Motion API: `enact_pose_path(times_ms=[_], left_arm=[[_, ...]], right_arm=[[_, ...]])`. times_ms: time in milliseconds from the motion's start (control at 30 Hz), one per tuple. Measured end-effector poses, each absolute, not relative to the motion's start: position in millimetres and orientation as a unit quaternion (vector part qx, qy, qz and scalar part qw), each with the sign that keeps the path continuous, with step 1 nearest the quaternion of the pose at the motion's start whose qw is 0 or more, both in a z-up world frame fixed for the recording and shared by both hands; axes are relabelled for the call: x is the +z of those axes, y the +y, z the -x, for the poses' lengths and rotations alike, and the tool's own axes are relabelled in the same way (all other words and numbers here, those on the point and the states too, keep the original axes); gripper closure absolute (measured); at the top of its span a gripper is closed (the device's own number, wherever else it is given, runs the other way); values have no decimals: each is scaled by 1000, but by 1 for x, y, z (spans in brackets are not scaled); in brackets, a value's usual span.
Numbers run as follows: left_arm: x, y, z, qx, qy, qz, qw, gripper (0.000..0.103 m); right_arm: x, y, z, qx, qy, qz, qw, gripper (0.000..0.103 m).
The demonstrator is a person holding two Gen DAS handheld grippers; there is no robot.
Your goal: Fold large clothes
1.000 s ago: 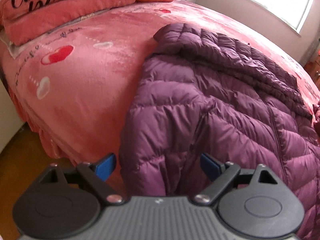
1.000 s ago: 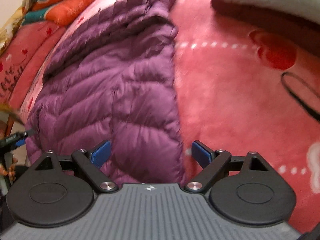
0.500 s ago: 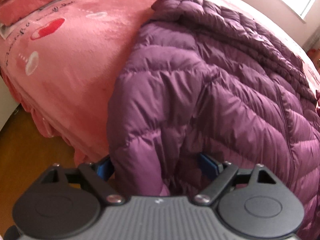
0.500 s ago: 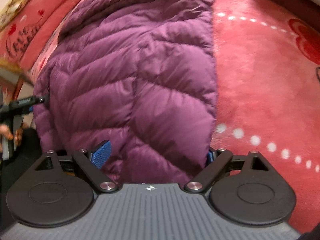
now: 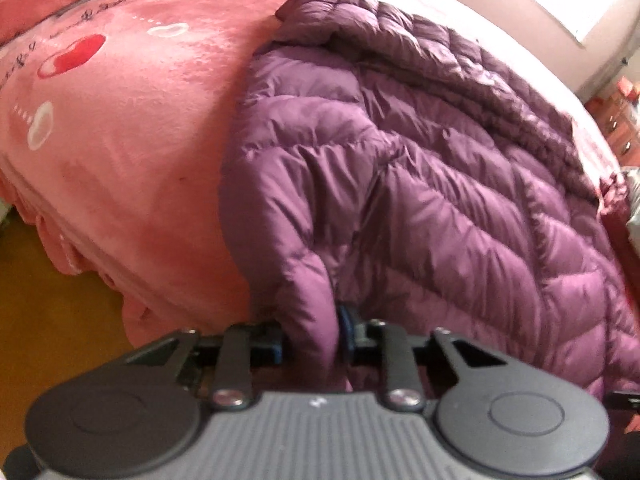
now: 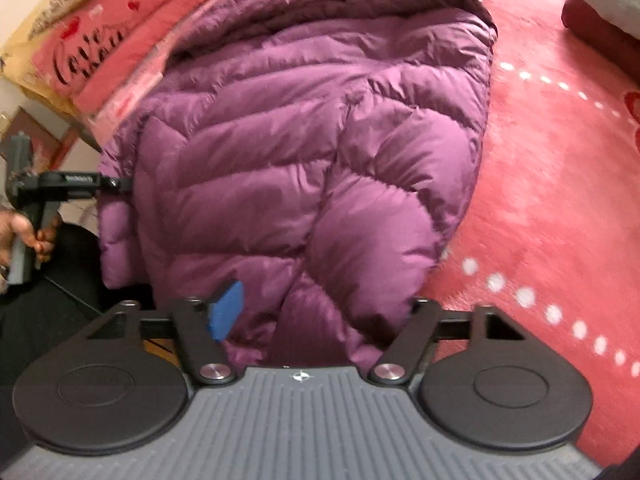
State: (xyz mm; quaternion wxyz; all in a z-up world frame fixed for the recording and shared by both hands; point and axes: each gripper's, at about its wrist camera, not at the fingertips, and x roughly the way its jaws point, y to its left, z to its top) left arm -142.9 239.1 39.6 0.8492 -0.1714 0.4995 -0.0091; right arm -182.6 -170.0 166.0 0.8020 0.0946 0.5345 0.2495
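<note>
The left gripper (image 5: 310, 334) points steeply down, its jaws closing, blue pads (image 5: 345, 328) pressing a fold of the jacket (image 5: 420, 200) between them. The right gripper (image 6: 316, 308) also tilts down, jaws closing from wide, the jacket's hem between them; only its left pad (image 6: 226, 310) shows. In the right wrist view a hand (image 6: 28, 232) grasps the left gripper's handle.
</note>
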Motion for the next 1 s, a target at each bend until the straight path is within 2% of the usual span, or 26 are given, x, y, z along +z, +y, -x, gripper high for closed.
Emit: enact_pose_path(times_ms=[67, 233, 433, 600, 800, 1000], left_arm=[[43, 244, 144, -15, 493, 187, 850, 85], [53, 254, 146, -35, 472, 234, 849, 87], [75, 266, 144, -58, 429, 291, 853, 87], [92, 280, 132, -79, 381, 377, 841, 87], [98, 292, 105, -92, 331, 487, 803, 87], [107, 294, 60, -86, 297, 530, 789, 87]], right_arm=[[166, -177, 180, 251, 527, -109, 804, 43], [169, -189, 178, 272, 491, -163, 812, 57], [175, -200, 172, 295, 433, -277, 805, 61], [181, -205, 159, 311, 375, -387, 783, 61], [179, -209, 128, 290, 312, -494, 758, 61], [162, -227, 95, 241, 244, -612, 712, 61]])
